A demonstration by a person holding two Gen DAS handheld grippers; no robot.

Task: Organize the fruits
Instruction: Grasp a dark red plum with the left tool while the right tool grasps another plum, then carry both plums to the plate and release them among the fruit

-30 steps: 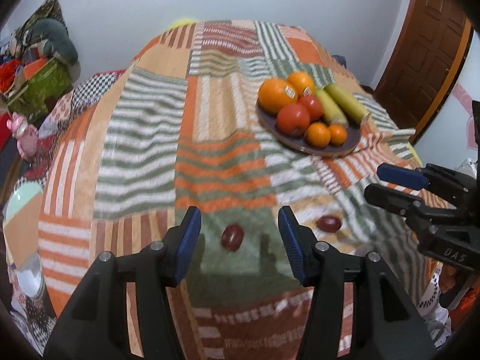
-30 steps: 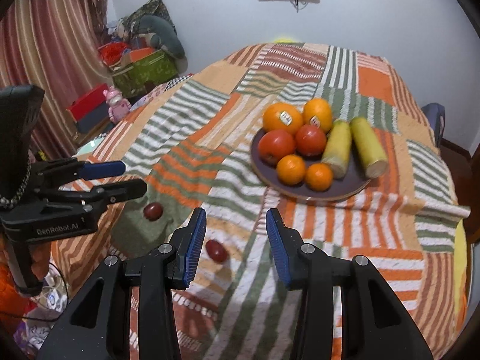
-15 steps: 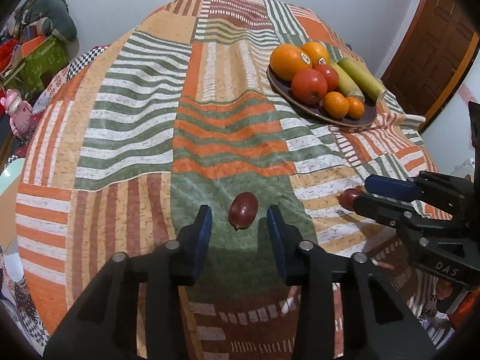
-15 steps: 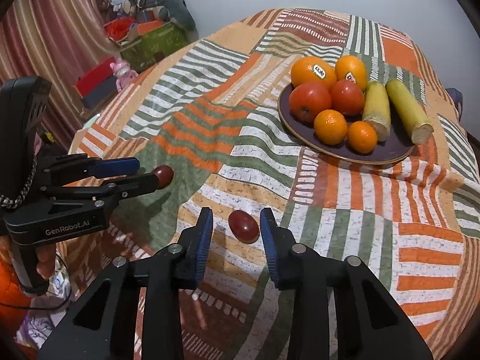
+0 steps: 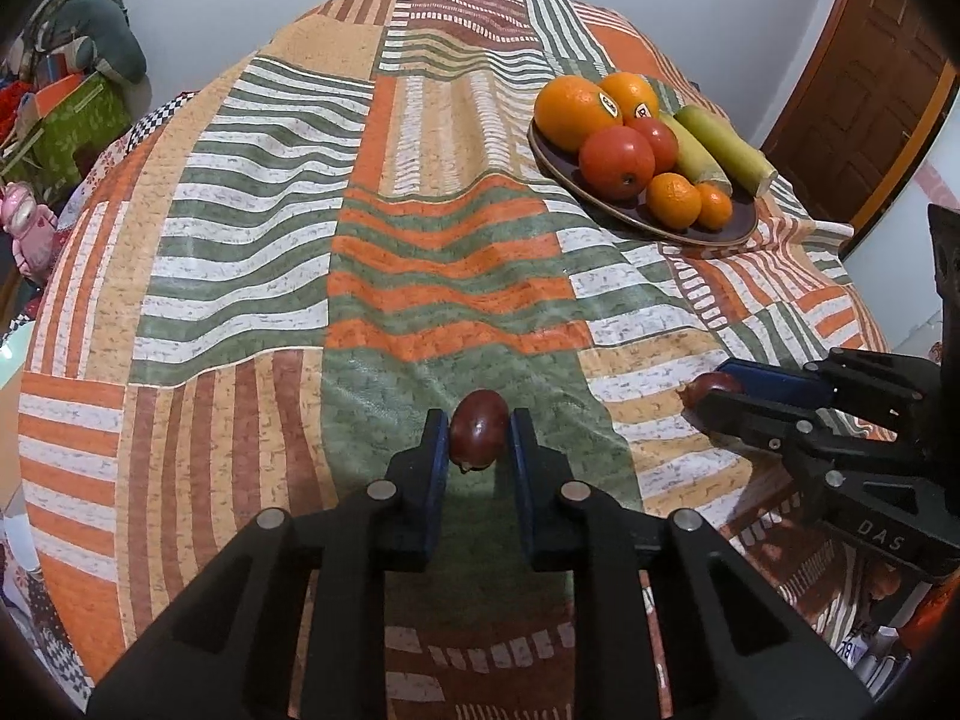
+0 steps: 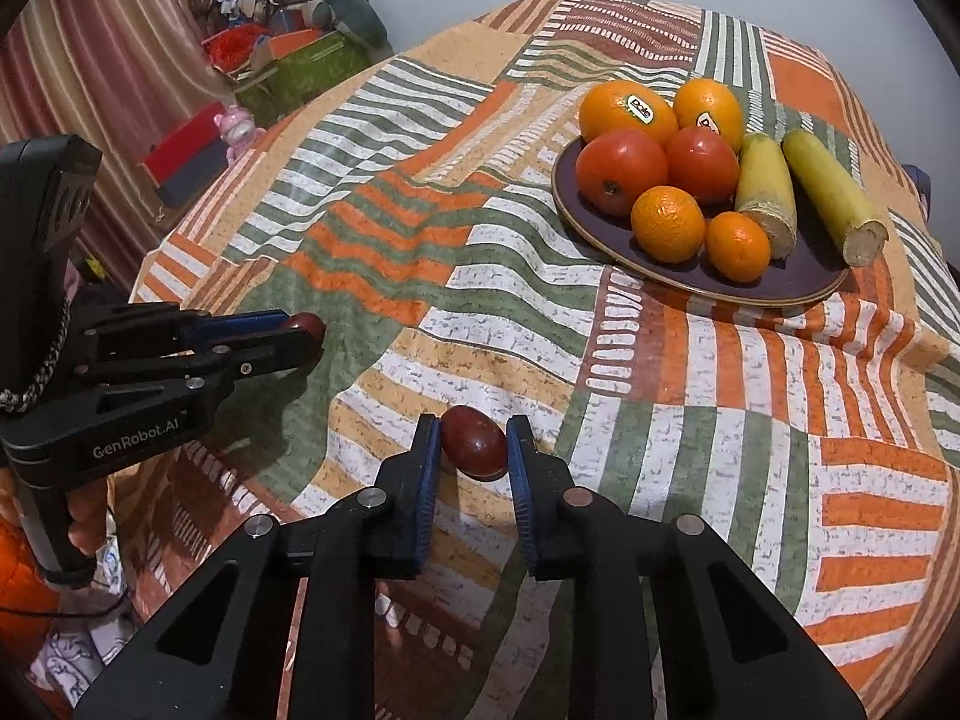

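Now the left gripper [image 5: 478, 432] is clamped on one dark red fruit [image 5: 477, 427] low on the patchwork-covered bench [image 5: 252, 252], and the right gripper [image 6: 472, 435] is clamped on another red fruit [image 6: 474, 441]. Up at two o'clock sits the fruit plate [image 6: 774, 291].

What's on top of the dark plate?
On the plate: two oranges, two tomatoes, two mandarins, two yellow-green stalks. Anything beneath them is hidden.
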